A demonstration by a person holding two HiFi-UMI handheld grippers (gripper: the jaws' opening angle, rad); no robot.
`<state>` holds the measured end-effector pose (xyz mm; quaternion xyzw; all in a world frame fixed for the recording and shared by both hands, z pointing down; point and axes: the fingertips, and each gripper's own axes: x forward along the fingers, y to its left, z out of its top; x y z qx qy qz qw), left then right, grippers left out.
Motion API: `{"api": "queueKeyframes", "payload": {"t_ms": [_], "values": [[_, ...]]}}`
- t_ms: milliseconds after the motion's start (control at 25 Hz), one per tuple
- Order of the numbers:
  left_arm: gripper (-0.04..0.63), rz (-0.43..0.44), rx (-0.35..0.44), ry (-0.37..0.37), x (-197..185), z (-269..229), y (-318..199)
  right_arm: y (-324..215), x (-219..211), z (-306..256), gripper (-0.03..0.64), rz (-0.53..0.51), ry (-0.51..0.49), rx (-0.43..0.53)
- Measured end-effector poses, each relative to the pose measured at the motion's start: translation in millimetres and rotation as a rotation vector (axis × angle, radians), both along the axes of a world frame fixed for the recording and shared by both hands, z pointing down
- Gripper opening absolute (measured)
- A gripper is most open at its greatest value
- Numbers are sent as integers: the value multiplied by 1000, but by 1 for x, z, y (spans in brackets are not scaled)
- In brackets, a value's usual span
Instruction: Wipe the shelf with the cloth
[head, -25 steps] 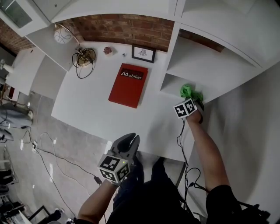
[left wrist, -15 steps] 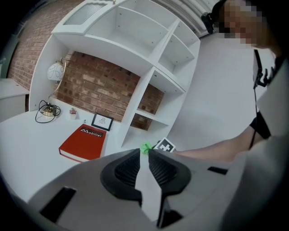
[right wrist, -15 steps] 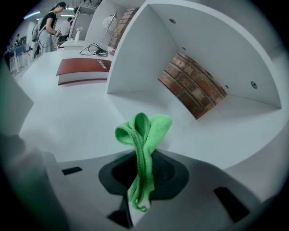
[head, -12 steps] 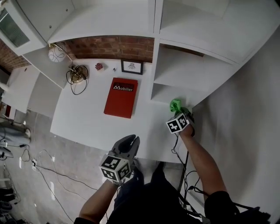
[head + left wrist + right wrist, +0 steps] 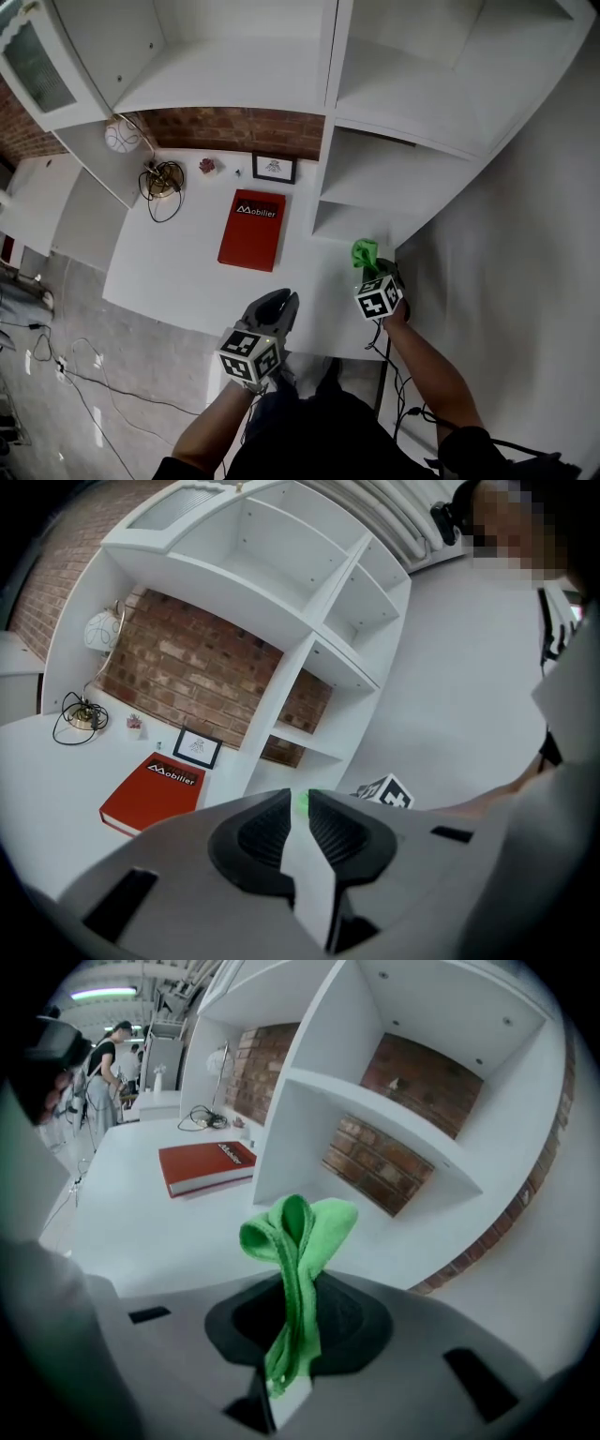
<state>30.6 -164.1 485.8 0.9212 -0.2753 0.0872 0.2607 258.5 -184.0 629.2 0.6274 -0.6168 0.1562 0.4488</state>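
Head view, with the two tongs' own views. The right tongs (image 5: 298,1283) are clamped on a green cloth (image 5: 295,1232). The cloth is bunched into a narrow folded strip whose long axis runs along the jaws. Its lower end lies pinched between the pads, and its free end stands out past the tips, where it folds over into a loose loop. That free end points away from the person, toward the white shelf unit (image 5: 375,169).

From the head view, the cloth hangs over the right part of the table (image 5: 178,262), just in front of the lowest shelf (image 5: 361,223) of the right-hand bay. Whether it touches the shelf board cannot be told. The marker cube of the right tongs sits nearer the person than the cloth.

The left tongs (image 5: 300,803) have their jaws drawn together with nothing between them. They are held low over the near table edge, well apart from the cloth and pointing roughly toward the shelf unit.

On the table lies a red book (image 5: 252,230), flat, between the left tongs and the brick wall (image 5: 234,127). A small framed picture (image 5: 274,168) stands against that wall, and a coiled cable (image 5: 161,178) lies further left.
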Motion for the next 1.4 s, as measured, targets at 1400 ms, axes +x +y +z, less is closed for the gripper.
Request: {"api": "queueKeyframes", "payload": {"t_ms": [1400], "values": [[57, -104, 250, 119, 0, -130, -38, 32, -37, -296, 60, 3, -560, 783]]}}
